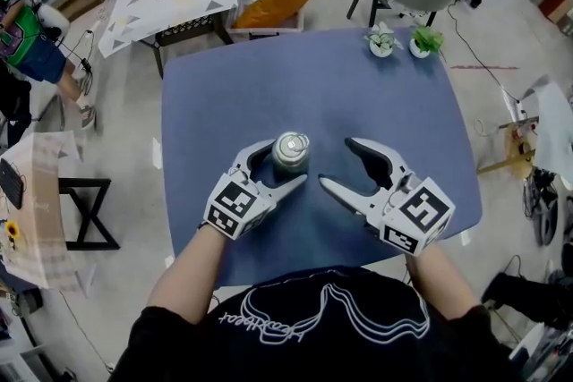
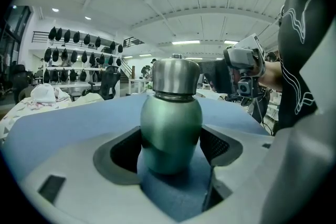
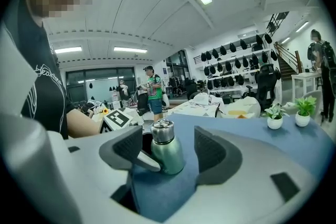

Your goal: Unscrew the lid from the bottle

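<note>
Head view: blue table (image 1: pixel 313 85). Green bottle (image 1: pixel 291 158) stands upright close to the near edge, a bit left of mid-width. Steel lid (image 1: pixel 291 143) is on. Left gripper (image 1: pixel 285 164) comes in from the near-left, one jaw on each side of the bottle body. Right gripper (image 1: pixel 337 162) sits just right of the bottle, not touching it, jaws wide apart with only bare table between them. Both grippers are hand-held, forearms coming from the near edge. Two small potted plants (image 1: pixel 403 41) stand at the far edge, toward the right corner, well apart from the bottle.

Left gripper view: the bottle fills the gap between the jaws. Dark pads (image 2: pixel 126 147) meet its rounded body on both sides, low down, below the lid. It reads as a grasp on the bottle, base on the table. Lid sits above the jaws, untouched. The right gripper shows beyond on the right, level with the lid.

Right gripper view: jaws released and empty. The bottle shows through the gap, farther off, clear of both pads. A white jaw tip of the left gripper lies against the bottle's left side. Plants show at the right, near the table's edge.
</note>
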`<action>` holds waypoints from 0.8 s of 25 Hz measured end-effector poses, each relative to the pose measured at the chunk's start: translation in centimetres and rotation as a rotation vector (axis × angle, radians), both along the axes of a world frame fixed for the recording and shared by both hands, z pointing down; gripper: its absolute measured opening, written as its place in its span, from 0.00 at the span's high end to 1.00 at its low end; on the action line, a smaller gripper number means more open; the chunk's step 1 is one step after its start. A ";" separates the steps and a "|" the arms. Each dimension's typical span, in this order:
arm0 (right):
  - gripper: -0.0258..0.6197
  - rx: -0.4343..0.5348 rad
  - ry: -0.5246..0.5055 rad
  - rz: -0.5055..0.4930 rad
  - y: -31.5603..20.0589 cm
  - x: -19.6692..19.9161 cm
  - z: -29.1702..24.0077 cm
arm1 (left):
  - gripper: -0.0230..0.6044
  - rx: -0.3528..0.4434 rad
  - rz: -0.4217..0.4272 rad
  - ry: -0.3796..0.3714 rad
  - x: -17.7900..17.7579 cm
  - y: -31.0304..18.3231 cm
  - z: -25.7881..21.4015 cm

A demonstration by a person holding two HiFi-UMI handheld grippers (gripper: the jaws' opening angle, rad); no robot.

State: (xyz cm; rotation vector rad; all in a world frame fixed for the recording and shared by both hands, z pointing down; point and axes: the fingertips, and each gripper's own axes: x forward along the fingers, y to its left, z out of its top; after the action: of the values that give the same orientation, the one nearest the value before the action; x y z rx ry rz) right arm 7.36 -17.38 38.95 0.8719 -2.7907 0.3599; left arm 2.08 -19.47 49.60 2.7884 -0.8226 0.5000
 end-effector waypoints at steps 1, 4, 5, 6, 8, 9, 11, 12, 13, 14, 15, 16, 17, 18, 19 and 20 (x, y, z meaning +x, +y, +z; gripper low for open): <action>0.48 0.001 0.002 -0.009 -0.2 -0.3 0.1 | 0.40 0.002 0.000 0.000 0.0 0.0 0.0; 0.48 0.004 0.008 -0.048 -0.3 -1.5 0.6 | 0.40 0.004 -0.001 -0.003 0.0 0.0 0.0; 0.48 0.006 0.010 -0.061 -0.4 -1.9 0.7 | 0.40 0.005 -0.002 -0.003 0.0 0.0 0.1; 0.48 0.009 0.010 -0.073 -0.5 -2.3 0.8 | 0.40 0.008 -0.003 -0.004 0.0 0.0 0.1; 0.48 0.013 0.009 -0.092 -0.8 -3.1 1.0 | 0.40 0.012 -0.005 -0.004 0.0 0.0 0.0; 0.48 0.015 0.008 -0.099 -0.9 -3.4 1.1 | 0.40 0.013 -0.005 -0.004 0.0 0.0 -0.1; 0.48 0.016 0.008 -0.110 -1.2 -3.9 1.4 | 0.40 0.014 -0.006 -0.003 0.1 0.0 -0.1; 0.48 0.014 0.010 -0.113 -1.3 -4.2 1.5 | 0.40 0.014 -0.006 -0.003 0.1 0.0 -0.1; 0.48 0.012 0.012 -0.116 -1.5 -4.4 1.7 | 0.40 0.014 -0.006 -0.003 0.1 0.1 -0.1; 0.48 0.009 0.013 -0.120 -1.6 -4.6 1.9 | 0.40 0.014 -0.006 -0.003 0.1 0.1 0.0; 0.48 0.006 0.012 -0.124 -1.7 -4.9 2.1 | 0.40 0.014 -0.007 -0.004 0.1 0.0 0.0; 0.48 0.003 0.010 -0.128 -1.8 -5.1 2.3 | 0.41 0.014 -0.008 -0.005 0.2 0.0 0.0; 0.49 0.000 0.008 -0.131 -1.9 -5.3 2.5 | 0.40 0.015 -0.009 -0.006 0.2 0.0 0.1; 0.49 -0.003 0.005 -0.133 -2.0 -5.6 2.7 | 0.41 0.015 -0.010 -0.007 0.2 0.0 0.1; 0.49 -0.005 0.002 -0.135 -2.1 -5.8 2.8 | 0.40 0.015 -0.011 -0.008 0.2 0.1 0.1; 0.49 -0.006 -0.002 -0.135 -2.1 -6.0 2.9 | 0.40 0.015 -0.012 -0.008 0.2 0.1 0.1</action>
State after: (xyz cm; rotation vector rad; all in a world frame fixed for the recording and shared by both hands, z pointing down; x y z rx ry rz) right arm 1.32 -19.52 41.87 0.6769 -2.8289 0.3470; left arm 2.24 -19.39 49.66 2.7951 -0.8472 0.5051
